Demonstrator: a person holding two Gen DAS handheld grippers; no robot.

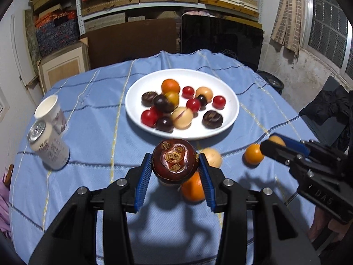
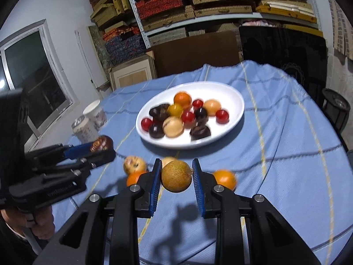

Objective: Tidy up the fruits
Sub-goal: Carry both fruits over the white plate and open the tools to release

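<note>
Status: task well advanced, not complete.

Done: white plate (image 1: 229, 101) at mid-bench holds approx. a dozen fruits, incl. red cherry-type, dark round ones, pale tan ones and an orange (image 1: 170, 86) at the far side. All sit inside the rim, loosely clustered, no sorting by kind evident.

In hand: left tongs (image 1: 176, 172) closed on a dark red-brown fruit (image 1: 175, 159), held above the cloth just short of the plate's near rim, blue pads pressing both sides. Right tongs (image 2: 176, 176) closed on a tan rough-skinned fruit (image 2: 176, 175), likewise lifted, near side of the plate. Both grips look centred; judged as mid-carry toward the plate.

Left on bench: in the right wrist view, an orange fruit (image 2: 225, 178) just right of the right tongs; a second orange fruit (image 2: 134, 178) and a pale speckled fruit (image 2: 134, 165) touching each other to the left; one more pale fruit (image 2: 167, 161) partly hidden behind the held one. So approx. four loose pcs on the blue cloth (image 2: 286, 154), plus two in hand = approx. six still to deposit.

Other items: drinks can (image 1: 48, 148) and paper cup (image 1: 49, 110) at bench's left edge, well apart from fruit, not part of the job.

Risk, as judged: plate centre crowded; release over the open near rim area or pcs may roll off.
</note>
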